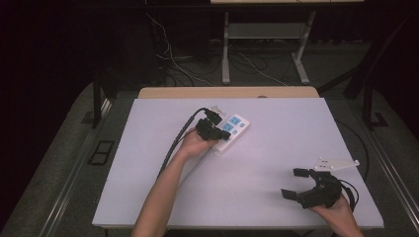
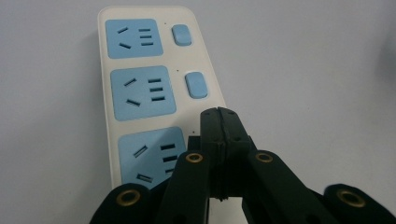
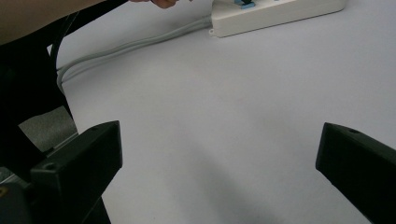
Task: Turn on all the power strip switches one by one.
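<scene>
A white power strip [image 1: 233, 128] with three blue sockets lies on the white table top [image 1: 286, 143], left of centre and towards the back. In the left gripper view, the power strip [image 2: 144, 91] has a blue switch [image 2: 196, 85] beside each of the two farther sockets. My left gripper [image 2: 219, 116] is shut with nothing between its jaws. Its tip sits over the spot beside the nearest socket and hides what is there. From above, the left gripper [image 1: 217, 132] rests on the strip's near end. My right gripper [image 1: 295, 182] stands open near the front right, holding nothing.
The strip's grey cord [image 3: 140, 42] runs across the table towards the left edge. The left gripper's black cable [image 1: 175, 143] trails along the forearm. Beyond the table stand another table's legs [image 1: 226, 49] and loose floor cables [image 1: 173, 59].
</scene>
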Available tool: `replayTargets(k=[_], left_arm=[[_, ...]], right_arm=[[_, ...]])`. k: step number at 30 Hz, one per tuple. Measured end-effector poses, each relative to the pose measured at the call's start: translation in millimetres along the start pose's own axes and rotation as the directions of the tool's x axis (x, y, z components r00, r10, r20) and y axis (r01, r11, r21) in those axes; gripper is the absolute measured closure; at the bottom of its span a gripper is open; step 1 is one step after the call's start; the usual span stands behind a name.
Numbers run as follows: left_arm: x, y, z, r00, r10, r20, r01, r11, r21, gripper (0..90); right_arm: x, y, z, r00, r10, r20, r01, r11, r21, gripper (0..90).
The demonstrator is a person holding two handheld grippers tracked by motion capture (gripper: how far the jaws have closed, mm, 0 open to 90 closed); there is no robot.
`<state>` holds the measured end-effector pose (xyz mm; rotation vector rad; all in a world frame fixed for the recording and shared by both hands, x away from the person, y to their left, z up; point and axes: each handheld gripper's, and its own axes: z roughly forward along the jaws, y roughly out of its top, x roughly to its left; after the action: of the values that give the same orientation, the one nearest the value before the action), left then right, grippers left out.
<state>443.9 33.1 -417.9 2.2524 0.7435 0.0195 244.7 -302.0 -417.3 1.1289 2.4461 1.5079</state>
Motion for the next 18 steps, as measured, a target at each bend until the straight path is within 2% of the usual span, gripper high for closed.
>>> replayTargets(k=[6, 11, 18], left_arm=[[-4.1, 0.5, -0.1, 0.9990, 0.035, -0.029, -0.035, 0.9992, 0.018, 89.5], [-0.8, -2.8, -0.1, 0.9999, 0.012, -0.007, -0.012, 0.9999, 0.000, 89.7], [0.1, -1.8, 0.8, 0.9998, -0.017, -0.005, 0.017, 0.9998, 0.011, 89.9]], right_arm=[[0.0, 0.1, 0.3, 1.0000, 0.001, 0.000, -0.001, 1.000, 0.000, 0.3], [1.7, 0.6, 0.5, 1.0000, -0.003, -0.001, 0.003, 1.000, 0.000, 0.3], [2.1, 1.0, 0.5, 1.0000, -0.002, -0.002, 0.002, 1.000, -0.002, 0.3]])
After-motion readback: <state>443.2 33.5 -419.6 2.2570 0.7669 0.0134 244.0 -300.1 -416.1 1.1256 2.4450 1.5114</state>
